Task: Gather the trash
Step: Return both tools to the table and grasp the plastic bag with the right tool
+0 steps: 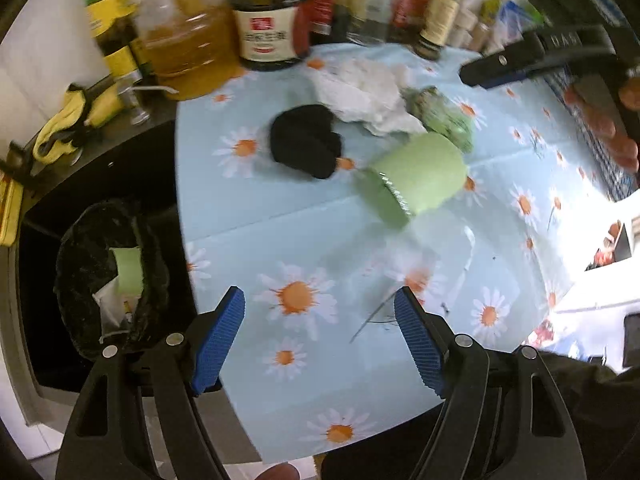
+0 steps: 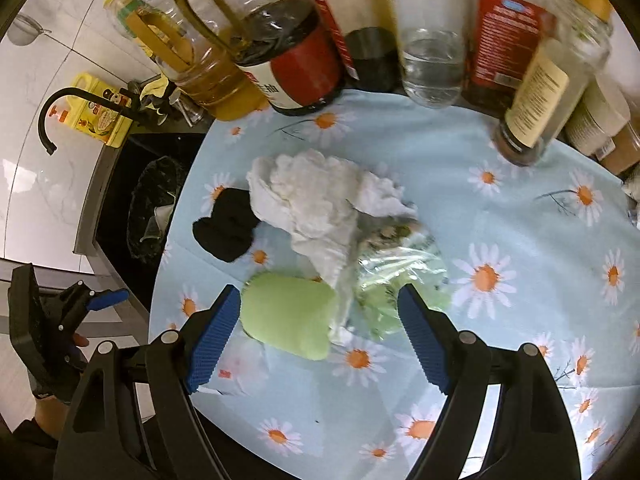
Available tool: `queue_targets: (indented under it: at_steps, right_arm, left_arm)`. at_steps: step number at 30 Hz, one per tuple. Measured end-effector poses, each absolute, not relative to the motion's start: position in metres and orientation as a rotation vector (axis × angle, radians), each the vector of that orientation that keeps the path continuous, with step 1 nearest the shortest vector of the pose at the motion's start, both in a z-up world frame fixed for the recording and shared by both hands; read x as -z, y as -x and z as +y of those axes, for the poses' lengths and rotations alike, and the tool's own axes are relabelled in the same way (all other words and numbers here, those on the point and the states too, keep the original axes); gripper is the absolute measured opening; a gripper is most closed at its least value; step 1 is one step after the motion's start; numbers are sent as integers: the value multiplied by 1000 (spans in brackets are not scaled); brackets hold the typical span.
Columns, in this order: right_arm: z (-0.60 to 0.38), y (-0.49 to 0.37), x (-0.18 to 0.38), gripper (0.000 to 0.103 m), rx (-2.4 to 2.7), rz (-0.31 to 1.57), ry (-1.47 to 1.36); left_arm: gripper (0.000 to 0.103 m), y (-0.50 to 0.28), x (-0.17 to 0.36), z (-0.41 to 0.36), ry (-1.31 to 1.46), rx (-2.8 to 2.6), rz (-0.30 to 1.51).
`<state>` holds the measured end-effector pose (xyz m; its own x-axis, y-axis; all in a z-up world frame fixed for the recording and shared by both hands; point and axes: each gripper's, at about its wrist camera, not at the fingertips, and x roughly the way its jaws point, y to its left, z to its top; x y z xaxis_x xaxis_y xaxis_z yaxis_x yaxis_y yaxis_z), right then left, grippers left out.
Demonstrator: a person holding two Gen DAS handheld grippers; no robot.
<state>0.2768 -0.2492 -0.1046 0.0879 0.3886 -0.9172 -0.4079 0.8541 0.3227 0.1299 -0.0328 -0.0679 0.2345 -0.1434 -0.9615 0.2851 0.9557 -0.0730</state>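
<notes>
On the daisy tablecloth lie a green cup on its side, a black crumpled piece, a white crumpled tissue and a clear-green plastic wrapper. My left gripper is open and empty over the table's near edge. My right gripper is open, just above the green cup and wrapper, touching nothing. A black-lined trash bin stands left of the table, with a green piece and paper inside.
Several bottles and jars line the far edge of the table. A black faucet and yellow container stand at the left. The right gripper shows in the left wrist view, the left gripper in the right wrist view.
</notes>
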Motion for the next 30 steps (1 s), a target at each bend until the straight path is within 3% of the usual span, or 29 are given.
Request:
queue_targets:
  at_steps: [14,18,25,30]
  right_arm:
    - [-290,-270,121,80,-579,1381,0]
    - [-302,-274,123,80,-568,1381,-19]
    - [-312,-285,126,80,-578,1378,-48]
    - [-303,-300,137,80,-580,1412,-11]
  left_arm:
    - [73,-151,90,-103,-361,419,1366]
    - [44,-159,104,-112,-412,431,1402]
    - [13,-165,111,-116,-447,457,1442]
    - [5,-164,114,-115,-456,461,1459]
